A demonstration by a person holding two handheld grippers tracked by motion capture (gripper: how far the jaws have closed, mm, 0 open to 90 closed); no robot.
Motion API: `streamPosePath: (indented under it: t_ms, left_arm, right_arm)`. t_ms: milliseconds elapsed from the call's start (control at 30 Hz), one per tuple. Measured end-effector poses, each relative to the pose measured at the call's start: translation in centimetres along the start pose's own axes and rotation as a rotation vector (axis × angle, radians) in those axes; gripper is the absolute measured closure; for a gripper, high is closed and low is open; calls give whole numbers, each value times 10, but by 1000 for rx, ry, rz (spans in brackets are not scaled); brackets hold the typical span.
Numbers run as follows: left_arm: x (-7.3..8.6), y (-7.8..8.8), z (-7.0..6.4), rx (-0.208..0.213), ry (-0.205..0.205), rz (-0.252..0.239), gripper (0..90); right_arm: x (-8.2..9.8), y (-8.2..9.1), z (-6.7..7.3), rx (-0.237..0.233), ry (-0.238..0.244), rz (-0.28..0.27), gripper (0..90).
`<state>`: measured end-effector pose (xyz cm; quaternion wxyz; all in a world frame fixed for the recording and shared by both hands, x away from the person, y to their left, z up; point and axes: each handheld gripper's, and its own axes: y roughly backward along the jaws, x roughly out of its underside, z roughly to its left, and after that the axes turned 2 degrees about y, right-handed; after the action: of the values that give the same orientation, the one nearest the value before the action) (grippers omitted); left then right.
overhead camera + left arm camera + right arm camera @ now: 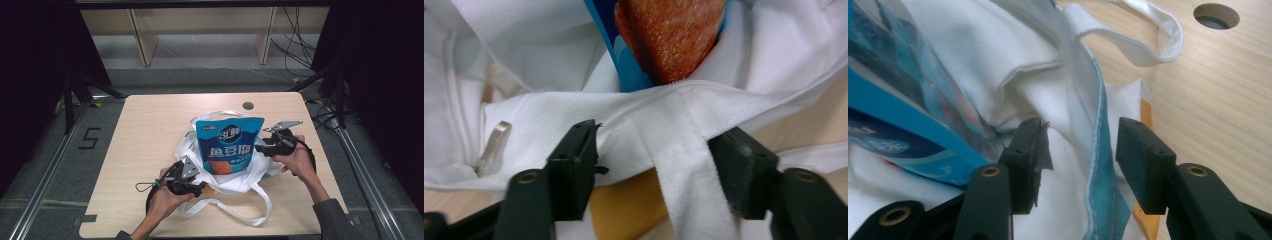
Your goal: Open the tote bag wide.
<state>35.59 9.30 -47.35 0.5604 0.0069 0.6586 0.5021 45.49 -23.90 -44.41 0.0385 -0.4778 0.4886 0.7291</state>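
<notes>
Snack pouch (pixel 229 145) bottom hidden inside white bag (pixel 250 177); print unreadable.

Light wooden table (pixel 145 145) with round hole (pixel 248 106)

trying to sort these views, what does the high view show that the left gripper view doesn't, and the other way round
High view alone: the person's hands, the right gripper, the round hole in the table, and the blue snack pouch standing whole in the white tote bag. Left gripper view alone: a metal zipper pull and a yellow patch between the open jaws. Both: bag, pouch, left gripper.
</notes>
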Motion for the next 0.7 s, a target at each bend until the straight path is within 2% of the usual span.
streamPosePath:
  t_ms: [33, 67, 100, 133, 167, 200, 233, 267, 300, 333, 400, 433, 467, 500, 533, 567, 633, 667, 700]
  left_arm:
    - [0, -2, 0, -7, -20, -2, 418]
    - [1, -4, -1, 3, -10, -17, 474]
    - [2, -4, -1, 15, -24, -12, 549]
    - [3, -4, -2, 22, -40, -16, 640]
    - [3, -2, -5, 19, -62, -13, 682]
    - [3, -1, -5, 17, -90, -5, 700]
    - [4, 0, -7, 22, -103, -2, 729]
    - [5, 2, -6, 25, -121, 5, 763]
    - [7, 3, -6, 33, -125, 4, 781]
    - [10, 4, -6, 30, -139, 9, 795]
    - [18, 8, -6, 49, -164, 40, 810]
    - [22, 9, -7, 55, -162, 50, 816]
    - [26, 10, -8, 65, -163, 63, 821]
    - [29, 10, -9, 69, -153, 70, 823]
    - [32, 10, -9, 78, -157, 83, 826]
    - [38, 8, -11, 82, -150, 87, 826]
    - [43, 2, -12, 95, -147, 103, 826]
    - [42, 1, -12, 98, -147, 107, 827]
    - [41, 1, -14, 90, -162, 116, 827]
  right_arm:
    - [0, 0, -1, 1, 15, 10, 557]
    - [-1, -2, -1, -7, 10, 12, 590]
    - [-1, -4, -2, -4, 16, 1, 619]
    - [0, -6, -1, 6, 9, 21, 712]
    - [0, -8, -3, 24, 21, 8, 782]
    - [0, -6, -6, 40, 44, 29, 855]
    - [1, -8, -9, 45, 48, -6, 877]
    - [0, -5, -12, 31, 29, 27, 883]
    - [1, -7, -14, 42, 34, 2, 884]
    - [0, -6, -14, 50, 24, 20, 885]
    - [0, -6, -15, 88, 27, 14, 886]
    - [-1, -6, -17, 120, 70, -13, 886]
    - [-2, -4, -16, 126, 53, 17, 886]
    - [-3, -5, -16, 136, 39, 6, 886]
    - [-2, -6, -17, 148, 47, 2, 886]
    - [-2, -7, -19, 152, 56, 21, 886]
    - [5, -19, -24, 164, 68, 42, 886]
    - [13, -30, -25, 160, 66, 77, 886]
    - [17, -35, -25, 155, 56, 92, 886]
